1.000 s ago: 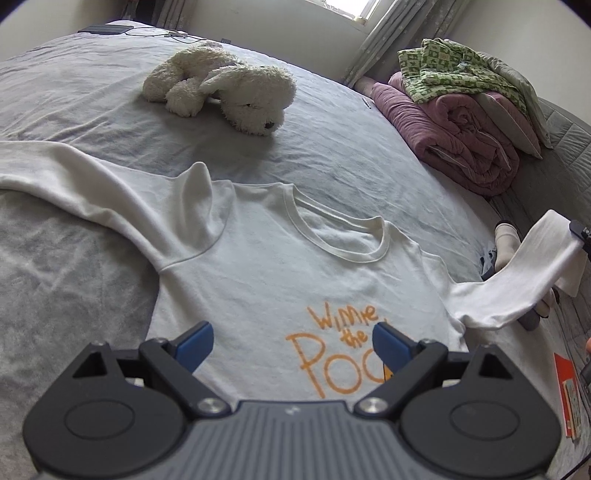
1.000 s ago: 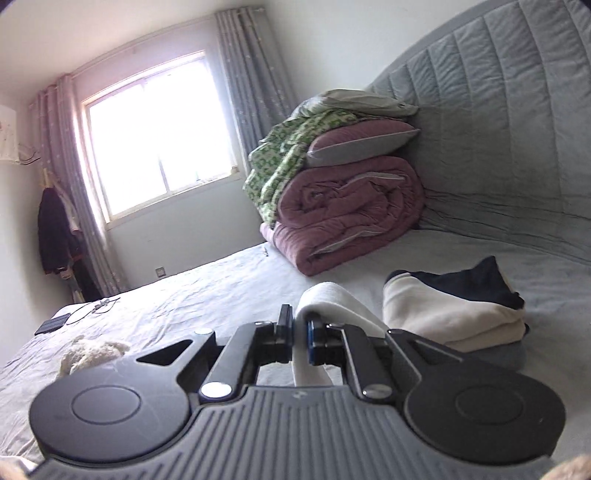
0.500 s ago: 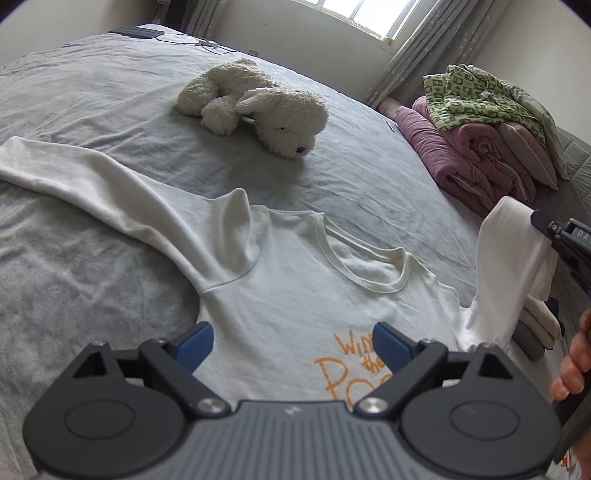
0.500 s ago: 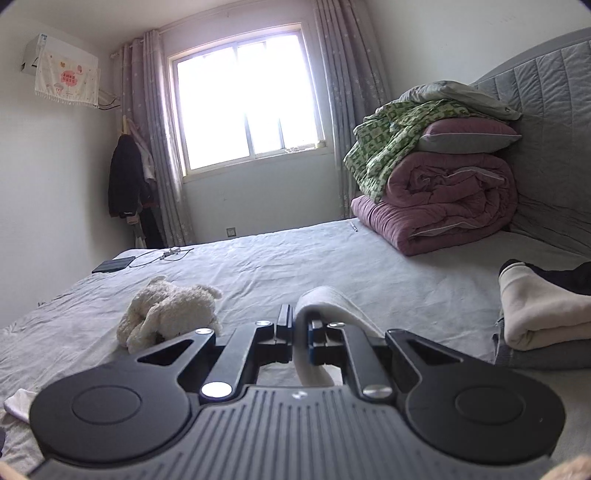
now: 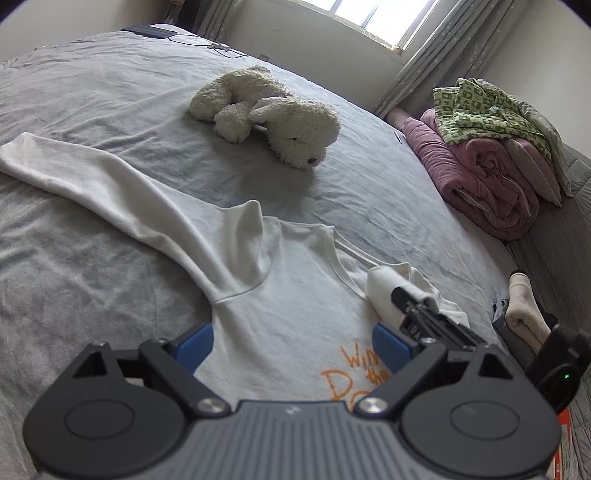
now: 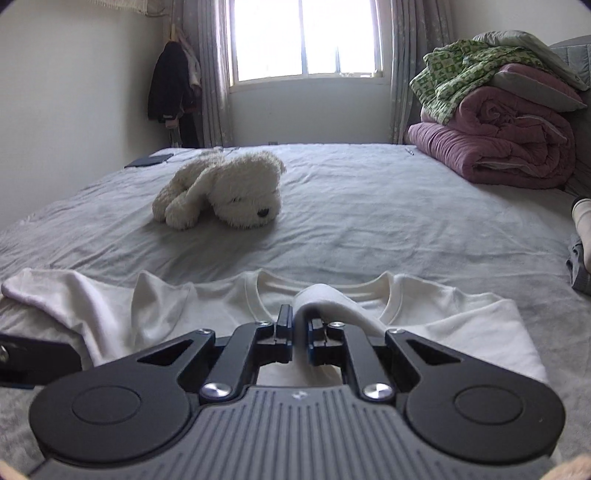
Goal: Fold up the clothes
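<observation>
A white long-sleeved shirt [image 5: 288, 314] with orange lettering lies face up on the grey bed; it also shows in the right wrist view [image 6: 461, 325]. Its left sleeve [image 5: 92, 173] stretches out flat to the left. My right gripper [image 6: 300, 325] is shut on the right sleeve [image 6: 325, 299] and holds its end over the shirt's chest, just below the neckline. In the left wrist view the right gripper [image 5: 406, 299] shows with the sleeve [image 5: 380, 284] draped over it. My left gripper [image 5: 291, 343] is open and empty above the shirt's lower chest.
A white plush dog [image 5: 273, 118] lies on the bed beyond the collar. A pile of pink and green bedding [image 5: 495, 162] sits at the right by the headboard. Folded clothes [image 5: 521, 314] lie at the right edge. A dark tablet [image 5: 147, 31] rests far left.
My right gripper has swung the right sleeve from out at the shirt's right side inward and down over the chest. My left gripper stays open over the shirt.
</observation>
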Tool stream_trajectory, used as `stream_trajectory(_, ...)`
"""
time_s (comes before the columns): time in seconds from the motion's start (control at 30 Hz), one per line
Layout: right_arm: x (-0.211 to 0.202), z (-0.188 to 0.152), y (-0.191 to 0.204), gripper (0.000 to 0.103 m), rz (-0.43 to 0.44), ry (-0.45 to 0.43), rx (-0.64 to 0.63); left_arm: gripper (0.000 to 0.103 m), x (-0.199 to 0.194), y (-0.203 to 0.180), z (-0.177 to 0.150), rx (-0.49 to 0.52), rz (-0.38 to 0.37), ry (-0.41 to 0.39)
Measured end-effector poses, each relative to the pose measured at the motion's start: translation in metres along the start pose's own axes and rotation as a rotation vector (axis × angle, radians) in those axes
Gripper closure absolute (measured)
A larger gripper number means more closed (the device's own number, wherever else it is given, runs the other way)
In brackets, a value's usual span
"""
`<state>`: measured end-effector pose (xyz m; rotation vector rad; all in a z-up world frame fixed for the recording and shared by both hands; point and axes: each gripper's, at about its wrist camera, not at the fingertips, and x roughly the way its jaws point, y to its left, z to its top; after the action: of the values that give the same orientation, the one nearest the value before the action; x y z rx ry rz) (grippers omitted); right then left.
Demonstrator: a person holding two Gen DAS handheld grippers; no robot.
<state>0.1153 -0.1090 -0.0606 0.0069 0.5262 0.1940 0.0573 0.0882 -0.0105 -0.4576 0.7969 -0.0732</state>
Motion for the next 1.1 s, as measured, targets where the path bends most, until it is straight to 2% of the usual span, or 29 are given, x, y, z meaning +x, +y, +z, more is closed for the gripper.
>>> stream_trajectory(0.13,0.011,-0.015,0.007,0.087,0.024,0.098,-0.011,0.009,0.003,0.0,0.0,0.0,0.002,0.008)
stream_trajectory(0.2,0.008,-0.017,0.006,0.084,0.043,0.109,-0.008,0.009,0.003,0.001,0.0,-0.001,0.002,0.011)
stream_trajectory(0.23,0.007,-0.018,0.006,0.076,0.053,0.112,-0.007,0.009,0.003,0.002,0.0,-0.004,0.003,0.012)
stream_trajectory(0.27,0.004,-0.018,0.004,0.063,0.07,0.113,0.007,0.009,0.003,0.003,0.001,-0.01,0.001,0.013)
stream_trajectory(0.3,0.001,-0.019,0.002,0.06,0.089,0.112,0.024,0.009,0.003,0.004,0.001,-0.016,-0.002,0.013)
stream_trajectory(0.4,-0.006,-0.019,-0.008,0.058,0.14,0.117,0.094,0.009,0.003,0.008,0.004,-0.032,-0.005,0.013)
stream_trajectory(0.5,-0.01,-0.02,-0.026,0.057,0.175,0.12,0.225,0.009,0.002,0.01,0.004,-0.043,-0.007,0.012)
stream_trajectory(0.7,-0.004,-0.023,-0.074,0.057,0.225,0.107,0.651,0.009,0.002,0.012,0.005,-0.053,-0.02,0.015)
stream_trajectory(0.83,0.001,-0.025,-0.093,0.057,0.188,0.098,0.839,0.009,0.002,0.018,0.008,-0.075,-0.024,0.014)
stream_trajectory(0.93,0.002,-0.026,-0.097,0.057,0.161,0.085,0.894,0.009,0.001,0.023,0.011,-0.1,-0.031,0.013)
stream_trajectory(1.03,0.003,-0.02,-0.092,0.057,0.158,0.074,0.876,0.009,-0.001,0.03,0.015,-0.125,-0.047,0.003)
stream_trajectory(1.1,0.004,-0.015,-0.086,0.057,0.171,0.066,0.854,0.011,0.0,0.035,0.017,-0.144,-0.092,-0.001)
